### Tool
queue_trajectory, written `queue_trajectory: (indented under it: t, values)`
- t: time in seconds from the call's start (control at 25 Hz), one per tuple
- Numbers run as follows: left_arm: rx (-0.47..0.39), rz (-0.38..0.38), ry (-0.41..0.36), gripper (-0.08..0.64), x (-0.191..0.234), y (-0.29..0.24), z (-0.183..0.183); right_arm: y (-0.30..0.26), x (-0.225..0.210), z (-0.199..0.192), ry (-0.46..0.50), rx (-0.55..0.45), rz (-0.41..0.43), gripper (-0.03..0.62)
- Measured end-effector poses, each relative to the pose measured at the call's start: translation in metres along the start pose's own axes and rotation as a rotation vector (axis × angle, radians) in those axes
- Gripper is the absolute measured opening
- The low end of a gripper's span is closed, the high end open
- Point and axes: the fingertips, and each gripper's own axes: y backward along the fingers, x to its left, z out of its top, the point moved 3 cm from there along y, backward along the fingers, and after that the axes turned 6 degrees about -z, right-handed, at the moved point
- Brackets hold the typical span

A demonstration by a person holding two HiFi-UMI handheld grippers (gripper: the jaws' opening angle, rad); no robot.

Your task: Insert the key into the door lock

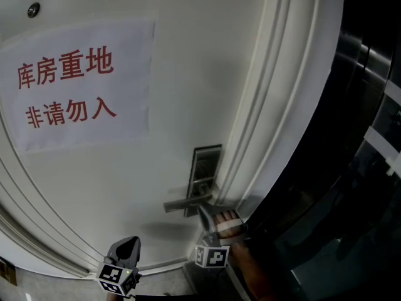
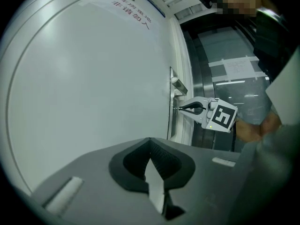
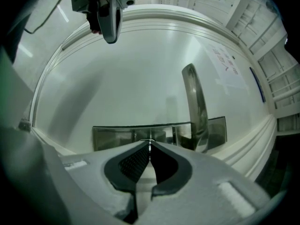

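On the white door sits a dark metal lock plate with a lever handle. My right gripper points at the plate just under the handle and is shut on a thin metal key. The key's tip is at the lock plate, beside the handle. From the left gripper view the right gripper holds the key against the plate. My left gripper hangs lower left, off the door, jaws shut on nothing.
A paper sign with red print is taped high on the door. Raised mouldings frame the door panel. To the right are dark glass panels. A person's forearm reaches in behind the right gripper.
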Motion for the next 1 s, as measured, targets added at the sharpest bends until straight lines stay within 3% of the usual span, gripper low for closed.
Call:
queue_trajectory:
  t: [0.56,0.8,1.0]
  values:
    - [-0.010,0.036,0.017,0.003,0.007,0.007,-0.002,0.001,0.003,-0.003,-0.021,-0.021,-0.054,0.019]
    - [-0.010,0.037,0.015,0.003,0.008,0.007,-0.001,0.001,0.009,-0.008,-0.079,-0.006,-0.007,0.176]
    - [-0.005,0.025,0.013,0.003,0.007,0.006,-0.001,0.008,0.005,-0.013,-0.151,0.009,-0.048,0.209]
